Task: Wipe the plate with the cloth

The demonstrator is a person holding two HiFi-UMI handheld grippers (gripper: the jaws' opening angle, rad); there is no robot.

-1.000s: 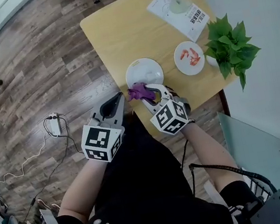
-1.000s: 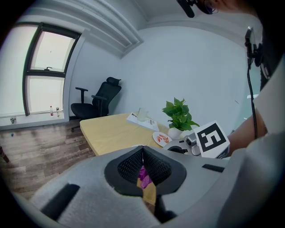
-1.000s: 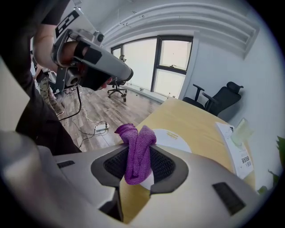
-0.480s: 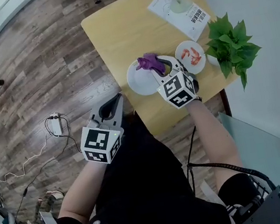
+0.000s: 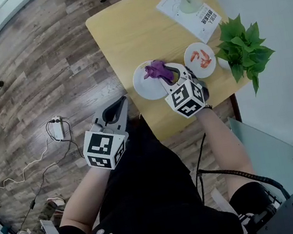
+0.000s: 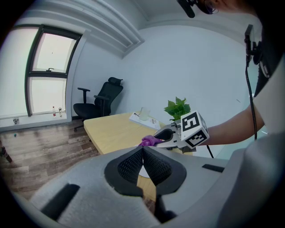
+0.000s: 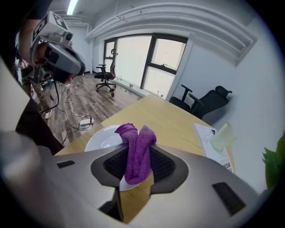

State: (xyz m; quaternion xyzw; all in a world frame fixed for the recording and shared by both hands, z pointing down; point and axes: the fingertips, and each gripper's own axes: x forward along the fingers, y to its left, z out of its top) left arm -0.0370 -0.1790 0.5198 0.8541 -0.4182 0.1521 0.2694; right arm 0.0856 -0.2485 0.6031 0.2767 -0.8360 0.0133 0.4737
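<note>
A white plate [image 5: 143, 83] lies near the front edge of the wooden table [image 5: 121, 34]. My right gripper [image 5: 165, 75] hovers over the plate's right part, shut on a purple cloth [image 5: 153, 69]. In the right gripper view the folded cloth [image 7: 136, 149] stands upright between the pads, with the plate [image 7: 101, 139] just beyond and below. My left gripper [image 5: 124, 102] hangs off the table's near-left edge, over the floor, its jaws shut with nothing in them [image 6: 143, 156]. From the left gripper view I see the cloth [image 6: 150, 141] and the right gripper's marker cube [image 6: 194, 129].
A second plate with red food [image 5: 199, 59] sits right of the white one. A potted plant [image 5: 243, 47] stands at the table's right edge. A booklet [image 5: 190, 7] with a glass [image 7: 221, 136] lies at the far end. A power strip [image 5: 57, 129] is on the floor.
The right gripper carried the cloth from the table's near edge out over the plate, then shifted slightly back across it. The left gripper has stayed where it was.
</note>
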